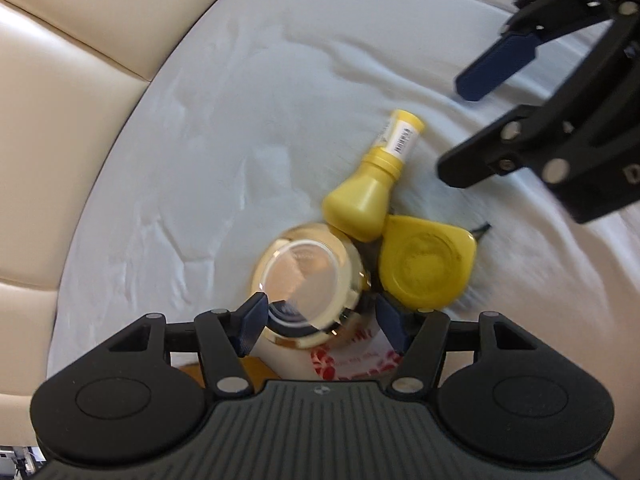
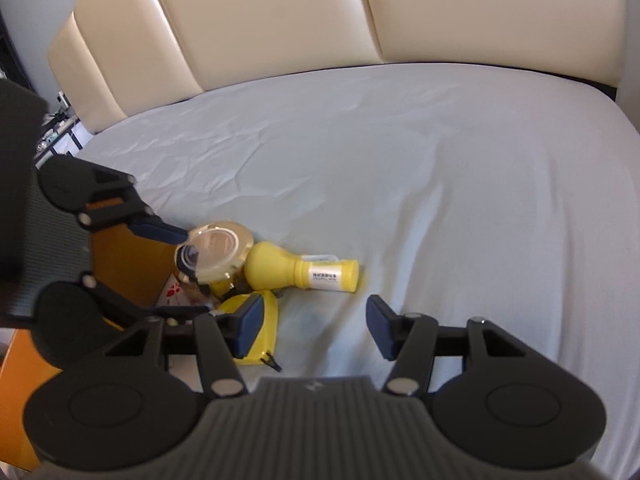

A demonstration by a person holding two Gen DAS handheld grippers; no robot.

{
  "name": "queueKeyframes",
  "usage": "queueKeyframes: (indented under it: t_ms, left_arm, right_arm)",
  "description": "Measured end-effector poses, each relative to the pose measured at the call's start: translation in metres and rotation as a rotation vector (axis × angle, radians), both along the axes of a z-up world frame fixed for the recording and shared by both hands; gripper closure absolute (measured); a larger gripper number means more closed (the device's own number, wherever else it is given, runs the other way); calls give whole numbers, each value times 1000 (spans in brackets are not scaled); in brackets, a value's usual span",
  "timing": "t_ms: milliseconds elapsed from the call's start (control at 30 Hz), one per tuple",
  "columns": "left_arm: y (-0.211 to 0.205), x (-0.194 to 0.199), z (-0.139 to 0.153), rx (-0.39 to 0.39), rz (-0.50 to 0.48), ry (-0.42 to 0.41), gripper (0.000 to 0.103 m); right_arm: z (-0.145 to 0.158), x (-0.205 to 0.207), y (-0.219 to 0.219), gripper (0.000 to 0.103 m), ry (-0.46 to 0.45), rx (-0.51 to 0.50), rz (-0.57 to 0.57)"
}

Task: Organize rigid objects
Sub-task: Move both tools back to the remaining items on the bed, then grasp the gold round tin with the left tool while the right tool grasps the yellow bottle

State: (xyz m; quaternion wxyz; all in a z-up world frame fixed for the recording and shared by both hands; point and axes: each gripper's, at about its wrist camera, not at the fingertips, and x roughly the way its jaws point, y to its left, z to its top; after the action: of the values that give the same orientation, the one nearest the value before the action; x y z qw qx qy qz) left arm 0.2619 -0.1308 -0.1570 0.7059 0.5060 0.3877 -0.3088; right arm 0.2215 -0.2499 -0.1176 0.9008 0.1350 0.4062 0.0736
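- Left gripper [image 1: 320,322]: jaws spread around gold-lidded jar [image 1: 310,280], pads not pressing.
- Right gripper [image 2: 314,328]: jaws spread, empty, above white sheet [image 2: 440,184].
- Yellow bottle [image 1: 378,178] lying just beyond jar; yellow tape measure [image 1: 426,266] beside it, right.

Yellow bottle [image 1: 370,196] label [image 1: 400,138]: barcode and small print, too blurred to read.
White pack [image 1: 352,354] under gold-lidded jar [image 1: 308,280]: red print, illegible.
Right gripper [image 1: 456,130] body: a white "D", partly cut off.
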Motion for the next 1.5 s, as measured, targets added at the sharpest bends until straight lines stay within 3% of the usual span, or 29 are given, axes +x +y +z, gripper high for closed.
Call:
queueKeyframes:
  t_ms: [100,233,333,433,633,733,867,1100,1300,1367,1500]
  left_arm:
    - [-2,9,-4,-12,2,-6,28]
    - [-7,15,-12,37,-11,-35,44]
    - [-5,17,-3,1,1,-29,52]
    - [4,27,15,-86,67,0,60]
    - [35,60,60,-360,315,150,73]
    - [41,70,65,-393,389,215,72]
    - [35,75,53,-367,396,193,70]
    - [30,79,35,-362,398,197,68]
    - [36,81,32,-401,426,217,68]
    - [37,80,33,-411,428,213,70]
    - [40,79,35,-437,448,211,71]
  right_arm:
    - [0,-3,-4,46,4,5,-5]
    - [-5,-1,-4,46,12,-1,-6]
    - [-12,6,-1,46,22,2,-5]
    - [-16,11,2,46,22,7,-1]
    - [-16,16,-3,46,15,75,-24]
    - [-20,19,-11,46,42,153,-72]
    - [-30,28,-19,52,103,325,-126]
    - [-47,52,-24,52,176,490,-258]
    - [-51,74,-11,56,175,466,-289]
    - [-54,78,-10,70,175,464,-300]
    - [-54,76,-16,73,149,486,-272]
